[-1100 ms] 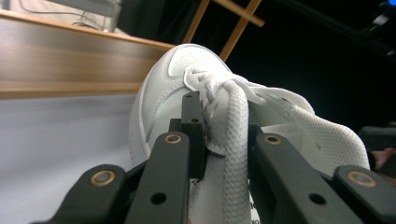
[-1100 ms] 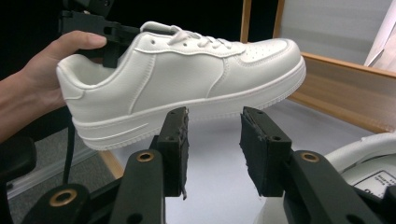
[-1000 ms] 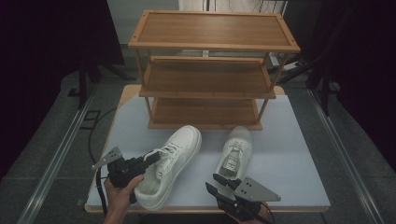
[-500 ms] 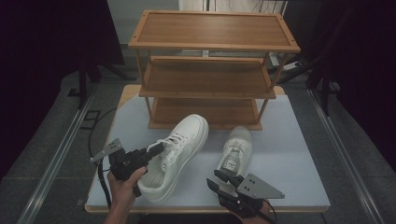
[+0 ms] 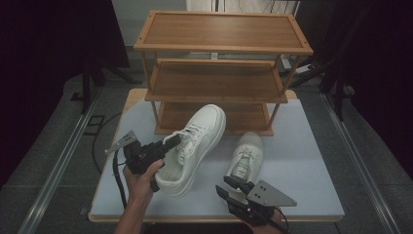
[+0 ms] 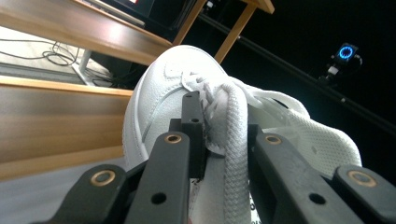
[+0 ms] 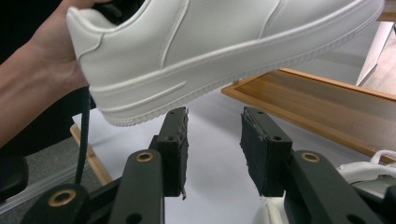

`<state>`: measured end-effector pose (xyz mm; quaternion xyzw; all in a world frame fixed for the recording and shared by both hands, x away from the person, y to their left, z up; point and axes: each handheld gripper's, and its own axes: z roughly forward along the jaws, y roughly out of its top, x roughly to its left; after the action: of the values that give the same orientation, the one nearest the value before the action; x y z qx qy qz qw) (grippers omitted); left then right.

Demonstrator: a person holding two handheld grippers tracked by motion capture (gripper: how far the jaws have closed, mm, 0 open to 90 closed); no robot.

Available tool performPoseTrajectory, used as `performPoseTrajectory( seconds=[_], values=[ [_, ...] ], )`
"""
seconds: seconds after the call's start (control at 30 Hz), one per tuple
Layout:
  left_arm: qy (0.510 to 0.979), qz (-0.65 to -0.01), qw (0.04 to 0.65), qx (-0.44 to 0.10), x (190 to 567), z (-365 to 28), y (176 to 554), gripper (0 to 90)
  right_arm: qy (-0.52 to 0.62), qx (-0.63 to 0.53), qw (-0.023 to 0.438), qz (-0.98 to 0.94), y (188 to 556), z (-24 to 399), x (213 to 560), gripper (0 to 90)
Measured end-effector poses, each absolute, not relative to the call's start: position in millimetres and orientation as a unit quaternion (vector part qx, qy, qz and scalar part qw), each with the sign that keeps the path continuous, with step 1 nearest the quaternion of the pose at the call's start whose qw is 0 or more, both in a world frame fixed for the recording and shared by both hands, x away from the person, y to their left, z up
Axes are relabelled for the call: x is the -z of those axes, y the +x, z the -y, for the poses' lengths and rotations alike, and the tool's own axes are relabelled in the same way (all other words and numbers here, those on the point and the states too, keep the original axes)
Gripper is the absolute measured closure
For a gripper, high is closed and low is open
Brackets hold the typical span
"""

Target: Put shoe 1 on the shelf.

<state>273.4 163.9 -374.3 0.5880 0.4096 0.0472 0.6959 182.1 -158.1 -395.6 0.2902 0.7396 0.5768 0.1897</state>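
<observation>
Sneaker (image 5: 197, 146) in the left gripper (image 5: 168, 146) has risen since a second ago: its heel then lay near the counter's (image 5: 302, 161) front left edge, and now the whole shoe hangs tilted above the surface, toe pointing at the wooden shoe rack's (image 5: 219, 80) lowest shelf. The jaws are clenched on its tongue and laces. The right gripper (image 5: 234, 187) waits at the front edge, jaws parted and empty, just behind the second sneaker (image 5: 246, 158) lying on the counter. Shelving the lifted shoe looks like the next move.

Smooth white leather-look sneaker (image 5: 195, 146), woven laces (image 6: 232, 140), glossy wooden rack (image 5: 219, 73).
</observation>
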Motion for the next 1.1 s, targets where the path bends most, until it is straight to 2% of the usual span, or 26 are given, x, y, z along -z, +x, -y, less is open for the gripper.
performPoseTrajectory(
  seconds=[0.53,1.1],
  values=[
    [0.590,-0.397,0.700,-0.069,333.6,-139.0,302.4,80.2,0.290,-0.581,0.191,-0.736,183.0,159.0,393.9,60.1],
    [0.564,-0.431,0.698,-0.095,306.8,-122.1,351.1,80.2,0.292,-0.583,0.189,-0.735,182.7,160.6,392.8,60.0]
  ],
)
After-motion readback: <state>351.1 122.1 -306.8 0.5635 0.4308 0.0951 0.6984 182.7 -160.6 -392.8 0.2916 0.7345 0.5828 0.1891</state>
